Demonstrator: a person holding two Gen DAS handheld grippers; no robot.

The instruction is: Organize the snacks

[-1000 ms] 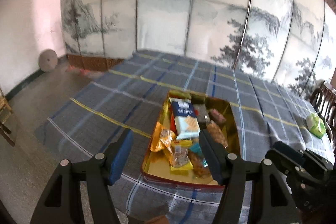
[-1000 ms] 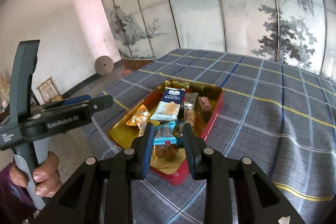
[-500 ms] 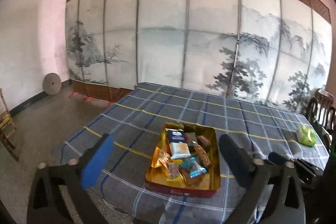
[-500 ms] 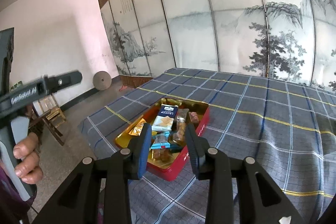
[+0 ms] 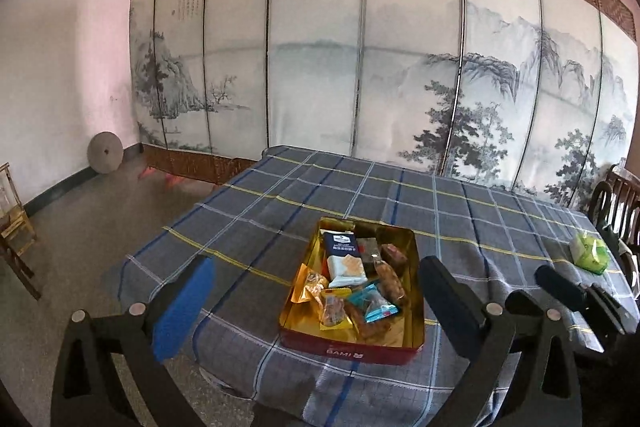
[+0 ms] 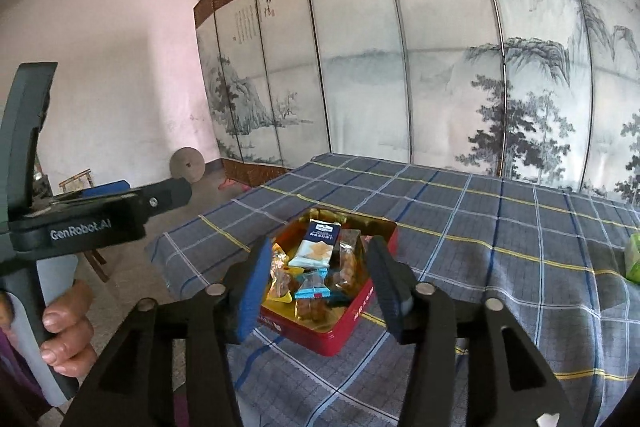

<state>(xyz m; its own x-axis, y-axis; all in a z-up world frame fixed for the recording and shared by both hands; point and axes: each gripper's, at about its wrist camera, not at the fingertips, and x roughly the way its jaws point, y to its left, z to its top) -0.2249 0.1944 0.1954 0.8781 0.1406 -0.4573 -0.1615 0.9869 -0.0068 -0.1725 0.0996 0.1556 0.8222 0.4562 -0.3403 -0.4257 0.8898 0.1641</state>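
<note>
A: Where was the red rectangular metal tin with the gold lining (image 5: 352, 345)?

B: It sat near the front edge of the grey checked tablecloth (image 5: 460, 211), wrapped snack packets (image 5: 348, 281) heaped inside.

A: And the grippers?

B: The left gripper (image 5: 316, 297) stood wide apart and empty; the right gripper (image 6: 320, 285) was opening, nothing between its jaws. Judging by that, the sorting looked finished. Next, probably the green packet (image 5: 590, 257) lying well apart.

I am looking at a table draped in a grey-blue checked cloth with yellow and blue lines (image 5: 304, 211). A red rectangular metal tin with a gold inside (image 5: 352, 345) is sitting on it at six o'clock, near the front edge. A green crumpled packet (image 5: 590, 257) is lying well apart at three o'clock.
</note>
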